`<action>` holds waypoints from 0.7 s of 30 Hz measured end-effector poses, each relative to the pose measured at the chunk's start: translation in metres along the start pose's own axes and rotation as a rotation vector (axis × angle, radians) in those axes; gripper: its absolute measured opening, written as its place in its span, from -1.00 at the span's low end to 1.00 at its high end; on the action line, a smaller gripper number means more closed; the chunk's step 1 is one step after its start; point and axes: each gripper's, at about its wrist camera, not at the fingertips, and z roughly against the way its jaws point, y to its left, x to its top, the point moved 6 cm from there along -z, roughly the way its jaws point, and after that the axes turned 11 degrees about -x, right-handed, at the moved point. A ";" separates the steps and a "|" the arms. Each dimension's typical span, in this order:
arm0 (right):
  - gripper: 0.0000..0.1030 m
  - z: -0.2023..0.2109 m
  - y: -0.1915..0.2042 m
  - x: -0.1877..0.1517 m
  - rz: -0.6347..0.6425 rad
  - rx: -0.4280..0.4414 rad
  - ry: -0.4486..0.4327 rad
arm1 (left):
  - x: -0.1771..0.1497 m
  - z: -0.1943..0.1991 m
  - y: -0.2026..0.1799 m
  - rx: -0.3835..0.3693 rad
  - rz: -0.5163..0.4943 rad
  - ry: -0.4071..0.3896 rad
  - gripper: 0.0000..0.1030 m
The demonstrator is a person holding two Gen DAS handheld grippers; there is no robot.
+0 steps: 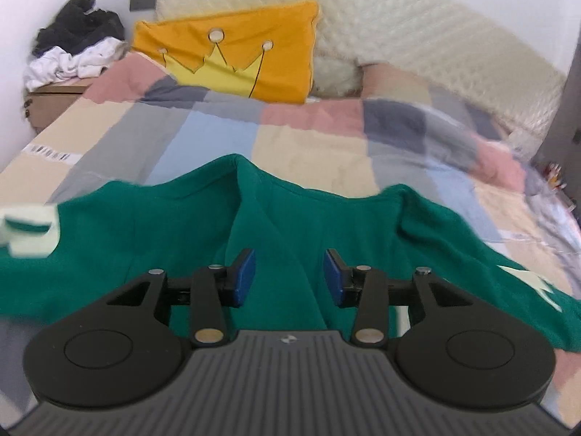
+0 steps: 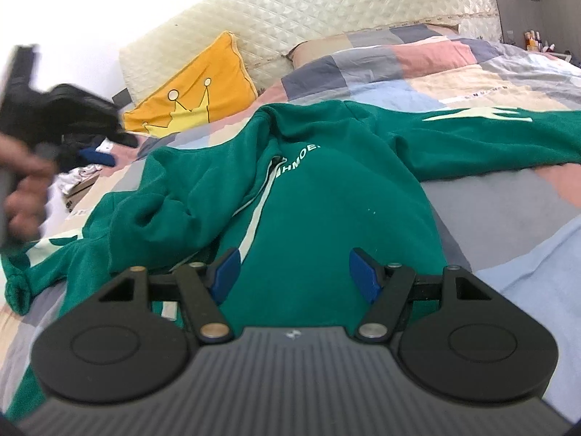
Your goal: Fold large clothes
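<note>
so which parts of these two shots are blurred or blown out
Left wrist view: the quilt and headboard smear toward the right edge, and the green hoodie has soft edges, while the left gripper stays sharp. Right wrist view: the hand at the left edge is motion-blurred, the wall at top left is washed out white, and the hoodie is crisp.

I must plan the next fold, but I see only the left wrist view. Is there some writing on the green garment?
Observer: Yes, white letters curve across the green sweatshirt, below its neck.
Operator: Where is the right gripper?
Observer: The right gripper hangs open above the sweatshirt body, jaws empty.
Operator: Is anything pale running down the cloth?
Observer: A pale stripe runs from the letters toward the right gripper.
</note>
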 end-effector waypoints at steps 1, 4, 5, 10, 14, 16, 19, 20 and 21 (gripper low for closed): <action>0.33 0.002 0.000 0.000 0.005 -0.001 -0.004 | -0.010 0.013 -0.004 -0.007 -0.001 -0.003 -0.08; 0.33 0.011 0.000 0.002 0.015 0.000 -0.023 | -0.045 0.054 -0.017 -0.016 -0.023 -0.020 -0.08; 0.33 0.016 0.000 0.003 0.019 0.005 -0.033 | -0.058 0.067 -0.022 -0.010 -0.041 -0.021 -0.08; 0.33 0.032 0.004 -0.008 0.079 0.018 -0.041 | -0.107 0.119 -0.041 0.012 -0.118 -0.028 -0.08; 0.33 0.047 0.004 -0.012 0.099 0.026 -0.045 | -0.143 0.156 -0.059 0.003 -0.172 -0.033 -0.08; 0.33 0.057 0.007 -0.013 0.133 0.020 -0.072 | -0.152 0.165 -0.066 -0.003 -0.210 -0.046 -0.08; 0.33 0.070 0.009 -0.017 0.160 0.019 -0.084 | -0.169 0.177 -0.068 -0.020 -0.199 -0.060 -0.08; 0.33 0.073 0.008 -0.017 0.161 0.016 -0.085 | -0.176 0.179 -0.066 -0.029 -0.189 -0.063 -0.08; 0.33 0.076 0.008 -0.017 0.158 0.013 -0.087 | -0.182 0.180 -0.064 -0.032 -0.182 -0.062 -0.08</action>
